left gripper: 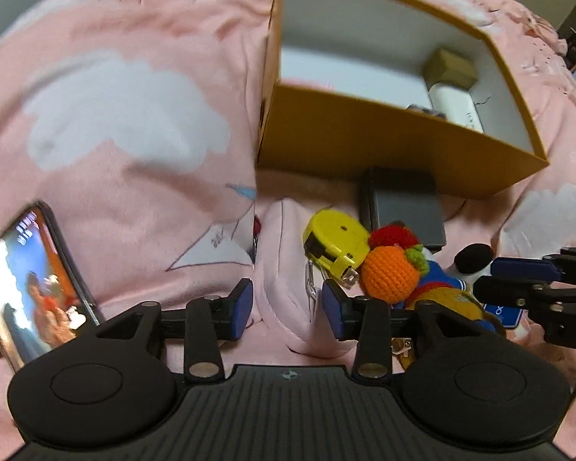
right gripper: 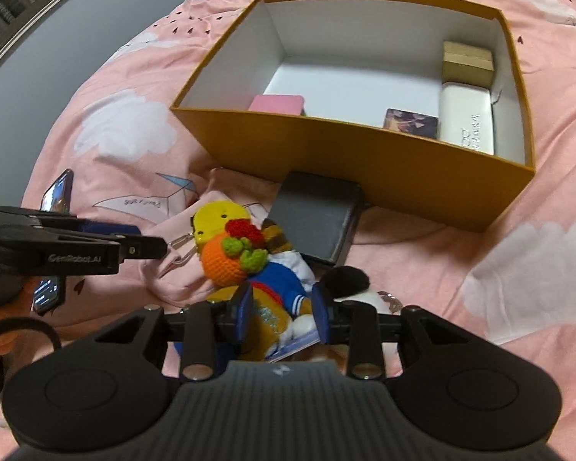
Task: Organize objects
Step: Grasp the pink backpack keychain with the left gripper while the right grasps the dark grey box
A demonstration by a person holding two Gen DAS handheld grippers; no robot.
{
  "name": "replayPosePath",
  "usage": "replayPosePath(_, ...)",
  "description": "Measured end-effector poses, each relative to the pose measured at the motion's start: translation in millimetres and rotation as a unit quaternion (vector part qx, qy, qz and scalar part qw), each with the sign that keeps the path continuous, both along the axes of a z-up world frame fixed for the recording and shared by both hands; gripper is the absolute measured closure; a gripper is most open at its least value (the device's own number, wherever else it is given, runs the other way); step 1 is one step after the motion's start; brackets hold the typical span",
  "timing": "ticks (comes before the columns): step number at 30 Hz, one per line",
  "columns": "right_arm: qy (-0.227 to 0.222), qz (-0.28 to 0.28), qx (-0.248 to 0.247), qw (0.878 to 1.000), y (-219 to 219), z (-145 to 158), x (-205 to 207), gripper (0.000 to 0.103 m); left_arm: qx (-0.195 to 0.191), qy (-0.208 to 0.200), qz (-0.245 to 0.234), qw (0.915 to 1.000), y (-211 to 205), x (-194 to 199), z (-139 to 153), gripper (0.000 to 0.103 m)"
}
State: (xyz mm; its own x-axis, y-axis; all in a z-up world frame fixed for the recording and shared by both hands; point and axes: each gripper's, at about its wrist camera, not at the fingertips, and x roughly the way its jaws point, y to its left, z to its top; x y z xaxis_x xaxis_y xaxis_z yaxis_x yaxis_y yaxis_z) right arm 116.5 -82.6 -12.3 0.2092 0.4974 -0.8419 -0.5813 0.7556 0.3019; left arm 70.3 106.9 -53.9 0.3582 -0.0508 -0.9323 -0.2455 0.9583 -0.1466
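Nearest to us, the right claw [right gripper: 282, 313] stands spread, its two blue pads either side of a stuffed doll [right gripper: 276, 288] in a blue and white top, with nothing pinched. The left claw [left gripper: 288, 303] is likewise spread, straddling a fold of pink cloth pouch [left gripper: 288, 269], gripping nothing.

We count one pile of loose things on the bed: one doll with a black ear [right gripper: 345, 278], one crocheted orange [right gripper: 226, 261] with green leaves and a red knitted tuft, one yellow tape measure [right gripper: 219, 215] touching the orange, and one dark grey flat case [right gripper: 315, 219] leaning against the front wall of the box. A blue card [right gripper: 299, 342] peeks out under the doll.

One mustard-yellow open box [right gripper: 326, 146] with a white inside sits just beyond the pile. Inside we count four things: one pink case [right gripper: 276, 103], one small picture card [right gripper: 412, 123], one white case [right gripper: 466, 119] and one small tan box [right gripper: 468, 61], the last two touching along the right wall.

One lit phone [left gripper: 27, 288] lies on the pink cloud-print bedspread [left gripper: 134, 96], well apart to the left.
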Motion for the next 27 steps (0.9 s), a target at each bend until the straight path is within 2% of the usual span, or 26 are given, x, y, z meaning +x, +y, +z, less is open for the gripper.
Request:
replayPosePath(2,-0.002,-0.004,0.0,1.0,-1,1,3,0.066,-0.015,0.01,0.005,0.9998,3,2,-3,0.048)
replayPosePath(5,-0.002,-0.008,0.0,1.0,-1,0,5,0.062,-0.015,0.023,0.001,0.9996,0,7,-10,0.039)
replayPosePath(9,0.002,-0.004,0.0,1.0,2,-3,9,0.062,-0.001,0.038,-0.006,0.9993,-5,9,-22,0.037)
replayPosePath(13,-0.007,-0.008,-0.004,1.0,3,-4,19,0.062,0.011,0.03,-0.012,0.9994,-10,5,-20,0.047)
replayPosePath(18,0.001,-0.018,0.004,1.0,4,-10,37,0.062,0.024,0.0,-0.016,0.9996,-16,-7,-10,0.058)
replayPosePath(23,0.046,-0.03,0.014,0.998,8,-30,58,0.061,0.031,-0.023,-0.019,0.9991,-13,-16,9,0.063)
replayPosePath(27,0.076,-0.038,0.018,0.996,11,-43,68,0.056,0.059,-0.044,-0.032,0.9968,-10,-18,29,0.065)
